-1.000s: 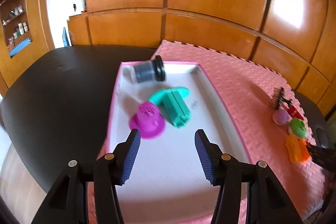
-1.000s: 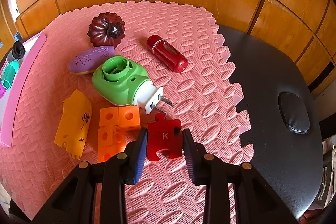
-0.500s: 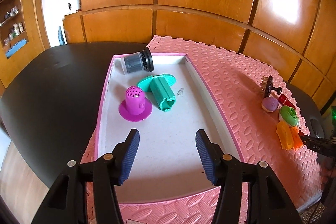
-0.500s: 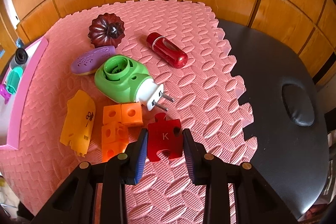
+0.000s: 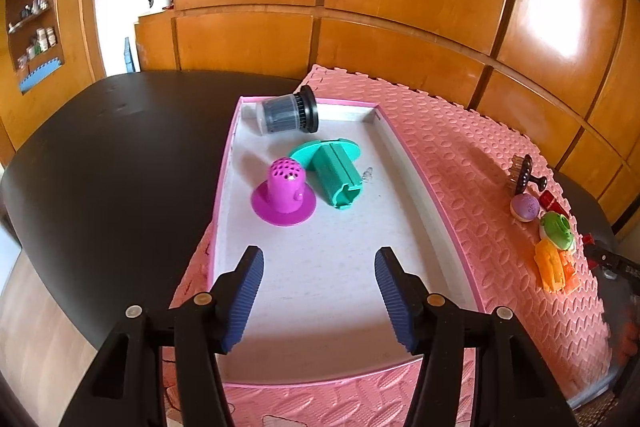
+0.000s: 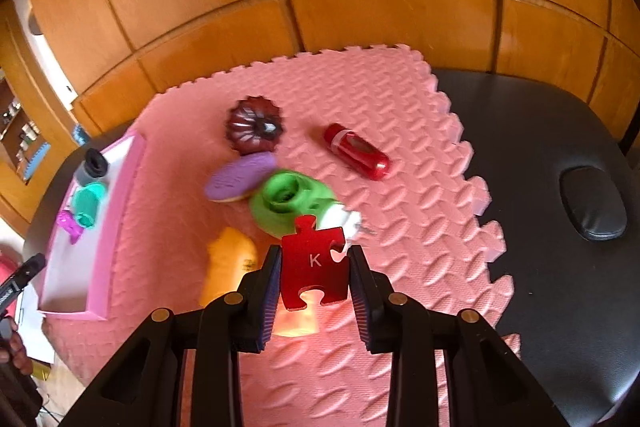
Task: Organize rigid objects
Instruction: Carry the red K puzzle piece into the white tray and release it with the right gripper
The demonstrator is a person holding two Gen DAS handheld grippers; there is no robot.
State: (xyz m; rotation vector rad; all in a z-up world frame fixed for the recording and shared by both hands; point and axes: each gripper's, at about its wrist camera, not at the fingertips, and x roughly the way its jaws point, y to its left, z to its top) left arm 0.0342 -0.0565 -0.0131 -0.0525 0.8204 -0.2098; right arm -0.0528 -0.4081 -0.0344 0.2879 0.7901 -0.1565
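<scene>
Left wrist view: the left gripper (image 5: 318, 281) hangs with its fingers spread wide and nothing between them, over the near end of the pink-rimmed tray (image 5: 404, 163). Toward the tray's far end lie a magenta strainer (image 5: 285, 195), a teal peg (image 5: 335, 175) and a grey jar (image 5: 286, 113) on its side.

Right wrist view: the right gripper (image 6: 314, 273) is clamped on the red puzzle piece (image 6: 313, 262), flat, glossy, marked K, held clear above the pink foam mat (image 6: 400, 131). The carry step looks in hand. The next move likely calls for a swing leftward to the tray and a gentle release on its bare floor. Loose items near the green plug (image 6: 292, 201) are blurred.
</scene>
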